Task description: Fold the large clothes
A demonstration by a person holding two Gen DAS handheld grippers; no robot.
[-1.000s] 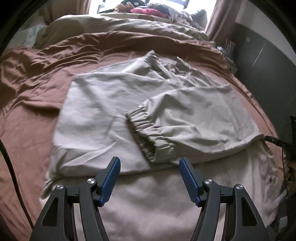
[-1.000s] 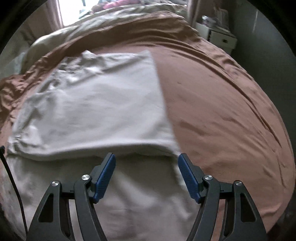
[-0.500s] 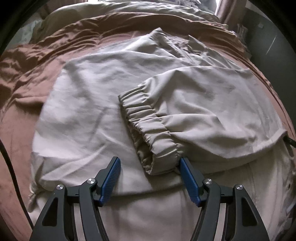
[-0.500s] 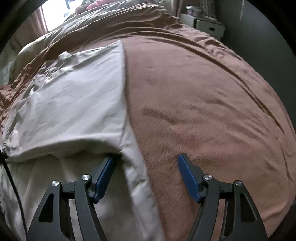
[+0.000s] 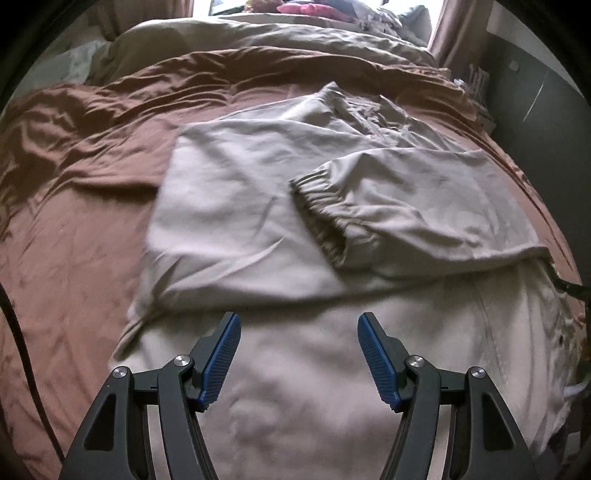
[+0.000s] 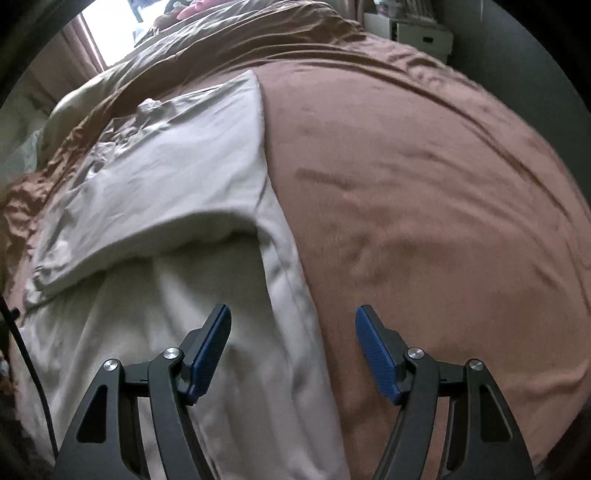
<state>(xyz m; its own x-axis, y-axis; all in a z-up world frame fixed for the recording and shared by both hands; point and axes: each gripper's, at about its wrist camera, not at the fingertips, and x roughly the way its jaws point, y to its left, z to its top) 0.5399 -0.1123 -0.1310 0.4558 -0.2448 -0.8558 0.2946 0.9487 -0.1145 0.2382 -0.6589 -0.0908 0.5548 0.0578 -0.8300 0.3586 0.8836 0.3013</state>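
Observation:
A large beige garment (image 5: 258,206) lies spread on the brown bedspread (image 5: 81,177), with one sleeve folded across its body and the elastic cuff (image 5: 321,218) near the middle. My left gripper (image 5: 299,325) hovers open over the garment's near part, nothing between its blue pads. In the right wrist view the same garment (image 6: 177,177) fills the left half, its straight right edge (image 6: 291,273) running down toward me. My right gripper (image 6: 293,317) is open and straddles that edge, left finger over cloth, right finger over the bedspread (image 6: 424,206).
A crumpled beige duvet (image 5: 258,37) and pink things (image 5: 303,8) lie at the bed's far end by a bright window. A white cabinet (image 6: 413,33) stands past the bed's far right; a dark wall (image 5: 546,110) runs along the right. A black cable (image 6: 29,354) hangs at left.
The left gripper first closed in on the cuff, then drew back toward me. The right gripper slid right from over the garment to its right edge and sank closer to it.

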